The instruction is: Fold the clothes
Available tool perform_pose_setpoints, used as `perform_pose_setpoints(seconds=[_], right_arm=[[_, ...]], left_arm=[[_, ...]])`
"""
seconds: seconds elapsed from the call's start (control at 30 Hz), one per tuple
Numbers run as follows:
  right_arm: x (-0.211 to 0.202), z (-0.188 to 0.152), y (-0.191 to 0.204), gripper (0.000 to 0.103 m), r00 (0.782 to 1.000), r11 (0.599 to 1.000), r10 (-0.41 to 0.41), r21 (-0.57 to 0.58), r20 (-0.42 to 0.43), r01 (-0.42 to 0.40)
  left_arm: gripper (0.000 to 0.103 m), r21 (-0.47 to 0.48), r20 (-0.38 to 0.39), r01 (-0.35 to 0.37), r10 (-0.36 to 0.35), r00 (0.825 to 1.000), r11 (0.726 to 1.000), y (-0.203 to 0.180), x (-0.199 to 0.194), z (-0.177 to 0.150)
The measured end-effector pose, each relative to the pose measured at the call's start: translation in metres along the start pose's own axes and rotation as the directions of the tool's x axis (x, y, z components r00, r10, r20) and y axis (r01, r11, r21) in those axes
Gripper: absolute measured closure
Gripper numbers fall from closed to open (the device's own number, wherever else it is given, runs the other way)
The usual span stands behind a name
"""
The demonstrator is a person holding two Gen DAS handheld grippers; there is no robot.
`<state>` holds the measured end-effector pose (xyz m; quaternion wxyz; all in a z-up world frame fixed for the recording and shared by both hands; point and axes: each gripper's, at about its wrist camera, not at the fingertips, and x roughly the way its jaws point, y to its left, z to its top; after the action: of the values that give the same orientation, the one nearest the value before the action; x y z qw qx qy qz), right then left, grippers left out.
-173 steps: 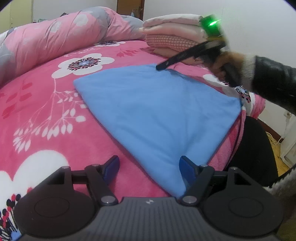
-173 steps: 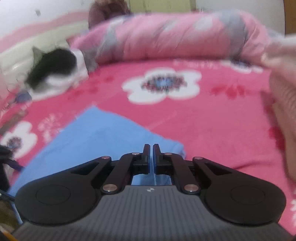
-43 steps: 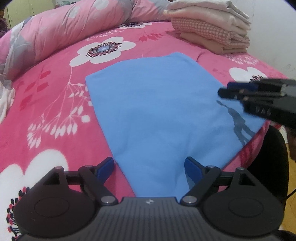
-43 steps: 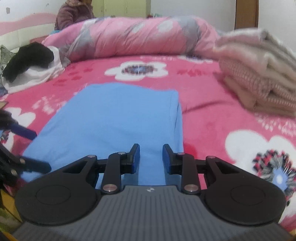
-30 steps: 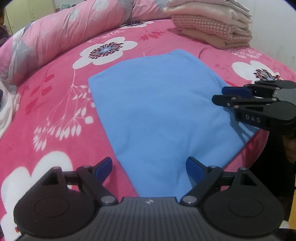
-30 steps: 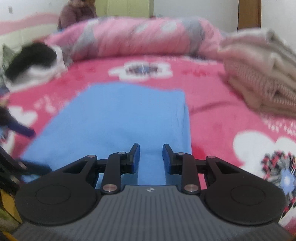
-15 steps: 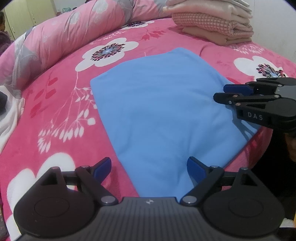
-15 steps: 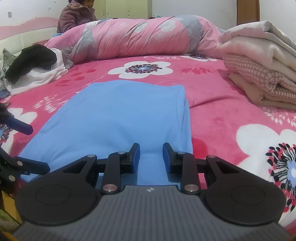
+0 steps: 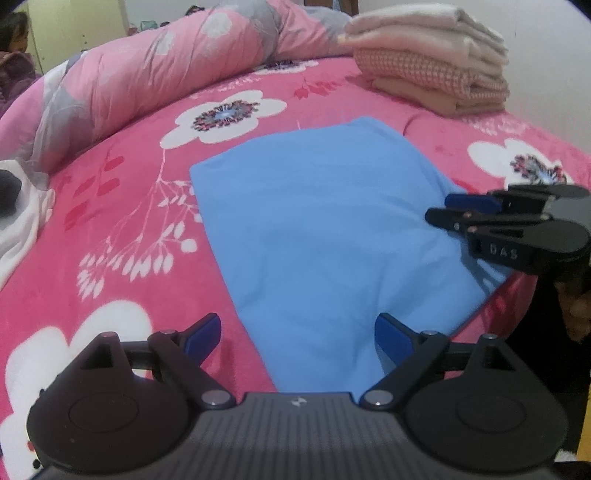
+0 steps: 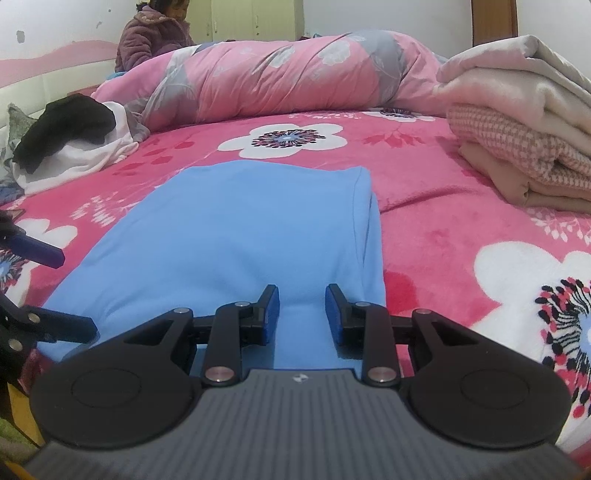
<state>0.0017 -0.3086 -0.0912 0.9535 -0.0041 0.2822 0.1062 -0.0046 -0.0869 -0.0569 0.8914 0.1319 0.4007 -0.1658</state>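
Left gripper [image 9: 297, 332]: jaws spread wide, nothing clamped; the near corner of the blue garment lies between the blue pads, neither pad pressing it.
Right gripper [image 10: 302, 308]: jaws narrowly parted with a clear gap, nothing held; it hovers over the garment's near edge, towards its right-hand fold.
Blue garment [image 10: 236, 236]: folded flat on the pink flowered blanket [image 10: 443, 206], a long rectangle. In the right wrist view its long axis runs from the gripper straight away towards the rolled quilt; its far short edge stops short of the large white flower [image 10: 284, 140].
Garment edges: the right side shows a doubled fold line; the near end hangs just over the bed's edge in the left wrist view.
Rolled quilt [image 10: 280, 74]: pink and grey, lying crosswise beyond the garment, well apart from it.
Folded stack [image 9: 432, 55]: beige and checked cloths, right of the garment's far end, apart from it.
Loose clothes [image 10: 70, 136]: black and white heap, left of the garment, near the quilt's end.
Person [image 10: 151, 33]: seated behind the quilt.
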Motion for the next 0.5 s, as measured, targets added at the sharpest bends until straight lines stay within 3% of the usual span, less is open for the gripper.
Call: perform_pose_setpoints(seconds=[0.37, 0.5], right_arm=[[-0.001, -0.001, 0.002, 0.076, 1.000, 1.000, -0.005, 0.006, 0.000, 0.005], [-0.001, -0.001, 0.002, 0.076, 1.000, 1.000, -0.006, 0.006, 0.002, 0.006]], left_arm=[[0.008, -0.074, 0.068, 0.043, -0.038, 0.997, 0.996, 0.011, -0.007, -0.003], [0.001, -0.095, 0.109, 0.045, -0.034, 0.993, 0.994, 0.014, -0.011, -0.006]])
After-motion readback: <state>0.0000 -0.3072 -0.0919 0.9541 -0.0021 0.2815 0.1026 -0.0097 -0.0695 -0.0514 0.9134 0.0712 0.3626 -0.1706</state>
